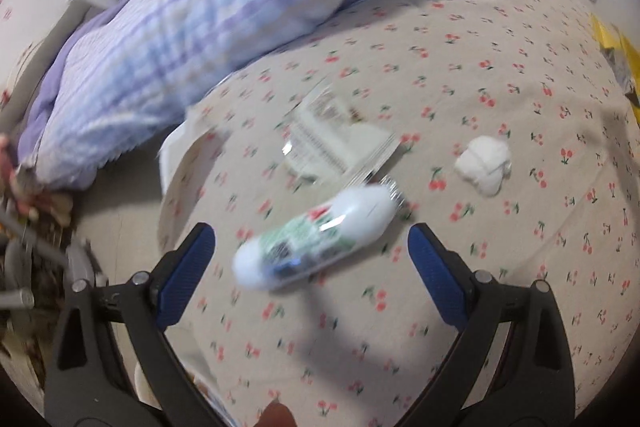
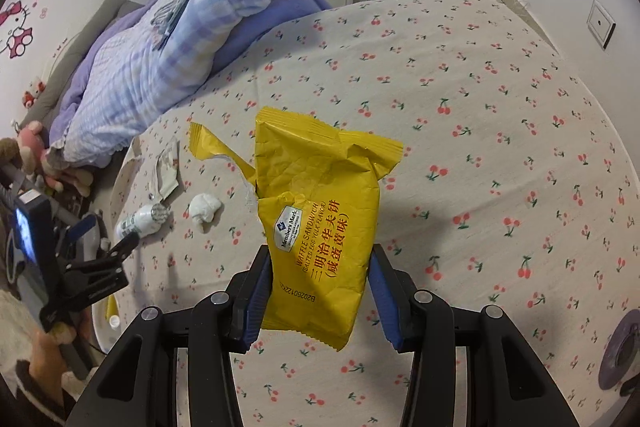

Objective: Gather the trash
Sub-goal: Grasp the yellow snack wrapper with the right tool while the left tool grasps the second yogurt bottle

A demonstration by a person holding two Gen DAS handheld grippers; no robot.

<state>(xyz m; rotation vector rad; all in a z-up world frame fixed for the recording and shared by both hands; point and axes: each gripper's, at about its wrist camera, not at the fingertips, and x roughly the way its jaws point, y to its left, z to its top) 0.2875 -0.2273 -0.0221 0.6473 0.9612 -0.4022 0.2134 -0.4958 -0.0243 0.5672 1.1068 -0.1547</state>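
Right wrist view: right claw (image 2: 320,291) pinches the lower part of a yellow snack wrapper (image 2: 320,211), torn open at its top, held above the bed (image 2: 500,107)
Left wrist view: blurred; left claw (image 1: 312,267) spread wide, nothing between its fingers
Small bottle (image 1: 316,239): white with a green label, lies on its side on the cherry-print sheet just ahead of the left claw, apart from both blue pads (image 1: 184,275)
Flat wrapper (image 1: 336,135): pale, printed, lies on the sheet just beyond the bottle
Crumpled tissue (image 1: 484,163): white, on the sheet to the right of the flat wrapper, apart from it
Checked quilt (image 1: 180,39): blue and lilac, heaped along the far left of the bed
Plush toys (image 2: 36,147): at the left edge beside the quilt
Wall (image 2: 24,19): carries a pink cartoon-cat sticker
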